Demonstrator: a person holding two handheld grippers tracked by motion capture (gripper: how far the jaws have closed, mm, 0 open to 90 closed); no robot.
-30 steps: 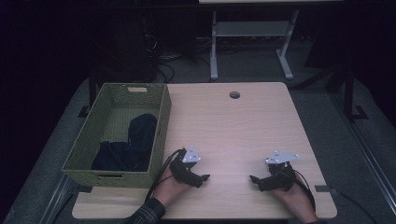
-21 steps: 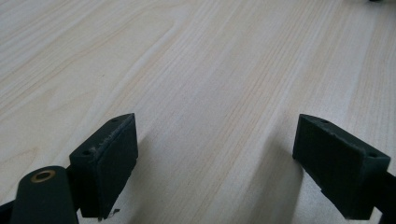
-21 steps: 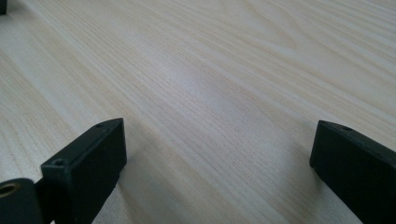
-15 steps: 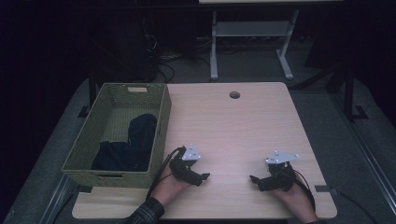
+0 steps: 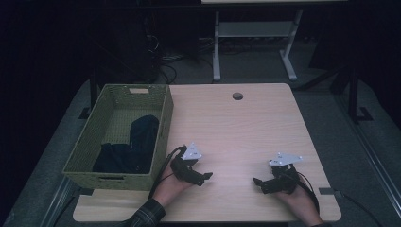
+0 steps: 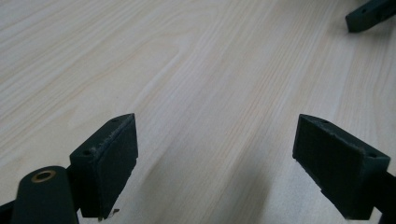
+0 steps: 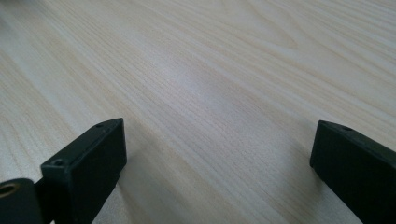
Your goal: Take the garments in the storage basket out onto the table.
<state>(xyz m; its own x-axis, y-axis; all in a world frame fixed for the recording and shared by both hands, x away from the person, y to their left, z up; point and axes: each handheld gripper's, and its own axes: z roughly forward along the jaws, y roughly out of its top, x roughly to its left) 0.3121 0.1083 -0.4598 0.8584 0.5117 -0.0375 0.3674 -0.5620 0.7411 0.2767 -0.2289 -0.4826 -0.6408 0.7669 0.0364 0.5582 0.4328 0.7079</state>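
Note:
A green woven basket (image 5: 163, 124) stands at the table's left edge with dark clothing (image 5: 132, 146) heaped inside it. My left gripper (image 5: 207, 177) rests on the wooden table (image 5: 236, 127) just right of the basket's near corner. Its jaws stand wide apart over bare wood (image 6: 215, 158), nothing between them. My right gripper (image 5: 257, 182) lies near the front right of the table, pointing left toward the other one. It is open too, with only wood grain between its fingers (image 7: 215, 158). The tip of the right gripper (image 6: 369, 14) shows far off in the left gripper view.
A round cable hole (image 5: 237, 96) sits near the table's far edge. Beyond the table, a white metal frame (image 5: 250, 33) and loose cables (image 5: 161, 52) stand on the dark floor. The table's front edge lies close under both hands.

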